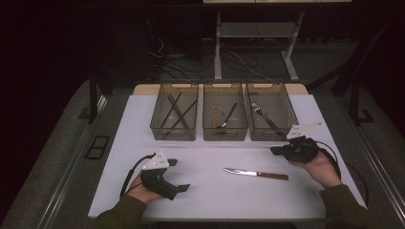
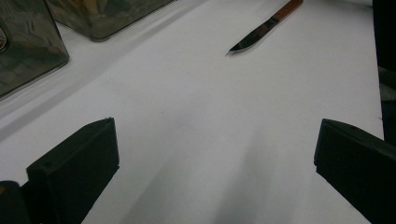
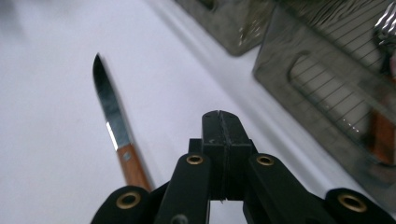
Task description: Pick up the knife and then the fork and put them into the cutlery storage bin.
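Observation:
A knife with a steel blade and a wooden handle lies flat on the white table, its tip pointing left. My left gripper rests at the front left, held in a hand, its jaws wide open and empty. In the left gripper view the gripper frames bare table, with the knife farther off. My right gripper hovers at the right, just in front of the rightmost bin, with its jaws shut on nothing. In the right gripper view the gripper points past the knife, which lies to its left.
Three clear bins stand in a row at the back of the table. The left bin holds dark chopsticks, the middle bin a spoon, and the right bin a fork. Table legs and cables lie on the floor beyond.

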A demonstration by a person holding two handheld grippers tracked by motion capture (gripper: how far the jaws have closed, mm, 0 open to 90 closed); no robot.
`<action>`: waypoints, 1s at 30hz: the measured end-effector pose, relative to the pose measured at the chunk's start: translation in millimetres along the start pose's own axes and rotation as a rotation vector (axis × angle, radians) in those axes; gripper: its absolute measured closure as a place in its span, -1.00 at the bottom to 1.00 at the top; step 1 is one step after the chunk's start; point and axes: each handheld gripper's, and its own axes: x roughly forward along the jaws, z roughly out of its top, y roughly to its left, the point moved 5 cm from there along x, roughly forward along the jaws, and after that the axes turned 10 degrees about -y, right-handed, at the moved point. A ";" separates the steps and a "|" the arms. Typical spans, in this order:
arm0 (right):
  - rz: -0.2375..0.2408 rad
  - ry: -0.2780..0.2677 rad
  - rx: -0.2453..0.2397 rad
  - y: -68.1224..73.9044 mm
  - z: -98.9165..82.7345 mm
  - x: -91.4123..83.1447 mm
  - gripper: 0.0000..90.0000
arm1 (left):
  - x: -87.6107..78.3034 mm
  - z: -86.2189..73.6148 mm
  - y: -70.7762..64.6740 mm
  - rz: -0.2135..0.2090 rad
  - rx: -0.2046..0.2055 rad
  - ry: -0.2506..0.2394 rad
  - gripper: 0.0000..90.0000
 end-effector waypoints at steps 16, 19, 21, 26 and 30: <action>0.032 0.133 -0.060 24.5 -35.4 6.8 1.00 | 0.1 0.0 -0.2 0.003 0.002 0.001 -1.00; 0.028 0.154 -0.058 23.5 -38.1 9.1 1.00 | -0.3 0.1 -0.5 0.002 0.004 0.002 -1.00; 0.034 0.163 -0.056 23.8 -39.5 9.8 1.00 | -0.2 -0.1 -0.6 0.002 0.003 0.002 -1.00; 0.057 0.174 -0.062 28.7 -39.8 10.6 1.00 | 0.0 -0.2 -0.9 -0.002 0.007 0.005 -1.00; 0.074 0.190 -0.064 32.0 -40.5 11.0 1.00 | 0.0 0.0 -1.0 -0.005 0.008 0.004 -1.00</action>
